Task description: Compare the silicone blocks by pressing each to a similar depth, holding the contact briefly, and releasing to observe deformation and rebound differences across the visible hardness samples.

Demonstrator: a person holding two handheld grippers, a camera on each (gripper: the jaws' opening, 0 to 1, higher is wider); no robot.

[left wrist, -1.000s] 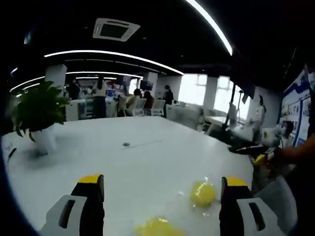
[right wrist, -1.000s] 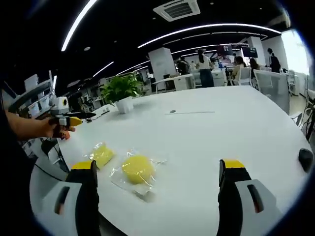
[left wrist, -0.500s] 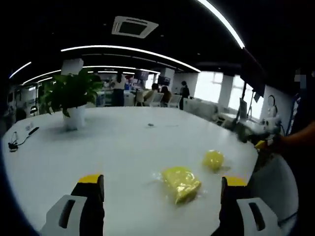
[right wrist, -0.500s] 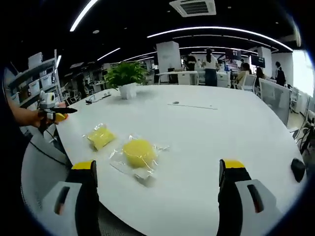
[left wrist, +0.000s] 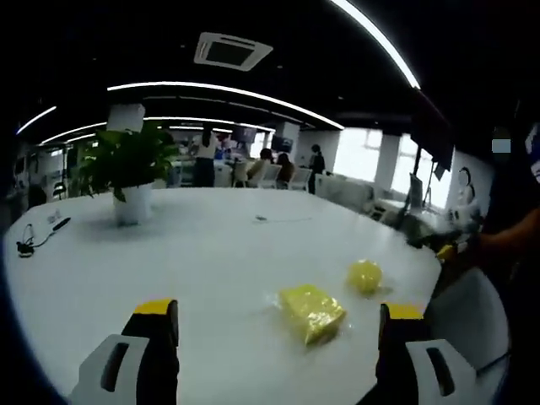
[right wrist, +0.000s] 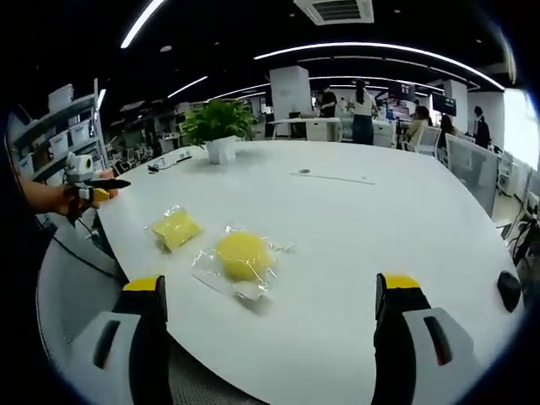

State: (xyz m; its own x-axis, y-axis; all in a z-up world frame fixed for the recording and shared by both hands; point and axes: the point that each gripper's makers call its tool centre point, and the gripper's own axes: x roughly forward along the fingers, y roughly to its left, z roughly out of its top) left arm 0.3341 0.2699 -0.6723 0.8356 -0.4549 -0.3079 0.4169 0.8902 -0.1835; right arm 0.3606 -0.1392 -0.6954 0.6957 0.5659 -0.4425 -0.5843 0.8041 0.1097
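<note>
Two yellow silicone blocks in clear bags lie near the edge of a white table (left wrist: 194, 253). In the left gripper view the square block (left wrist: 310, 310) lies just beyond my open left gripper (left wrist: 277, 339), with the round block (left wrist: 364, 275) further right. In the right gripper view the round block (right wrist: 243, 255) sits ahead of my open right gripper (right wrist: 270, 321), and the square block (right wrist: 175, 229) lies to its left. Neither gripper touches a block. Each gripper appears in the other's view, held in a hand off the table edge: the right one (left wrist: 443, 250) and the left one (right wrist: 91, 184).
A potted plant (right wrist: 218, 128) stands further back on the table (right wrist: 380, 219). A small dark disc with a thin cable (right wrist: 305, 172) lies mid-table, and a black object (right wrist: 509, 291) sits at the right edge. Chairs, desks and people fill the office behind.
The left view lifted and swung, so both blocks now lie ahead of its jaws instead of under them. The right view drifted slightly. Both blocks stayed put; both grippers stayed open.
</note>
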